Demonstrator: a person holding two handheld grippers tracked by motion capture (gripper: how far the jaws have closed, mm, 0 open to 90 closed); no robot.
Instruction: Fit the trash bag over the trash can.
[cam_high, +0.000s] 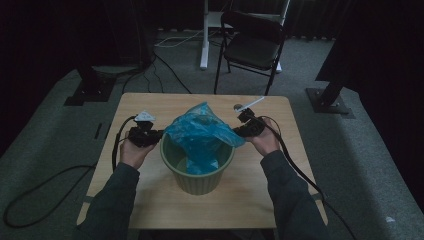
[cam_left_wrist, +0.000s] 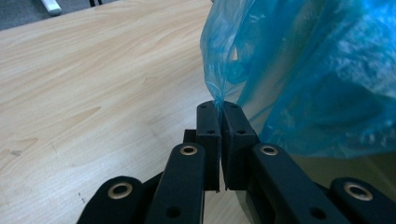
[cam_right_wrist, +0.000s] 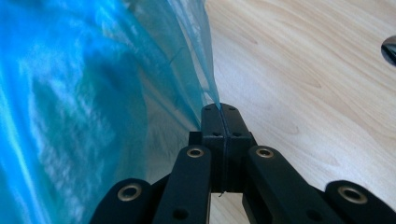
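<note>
The room around the table (cam_high: 150, 200) is dark, and the far chair (cam_high: 252, 42) is dim and hard to read. The lower part of the blue plastic bag (cam_high: 202, 135) is hidden inside the green bucket (cam_high: 197, 180), so how far down it reaches cannot be told. In each gripper view the bag runs off the edge of the frame.

The bag stands roughly upright, its long axis running from the bucket's inside up to a peak above the rim, with its open mouth stretched sideways between the two hands.

The left gripper (cam_left_wrist: 219, 108) is closed on a thin fold of the bag's edge, just left of the bucket's rim. The right gripper (cam_right_wrist: 220, 109) is clamped tight on the opposite edge, just right of the rim. The bag hangs between them, over the bucket at the table's middle.
</note>
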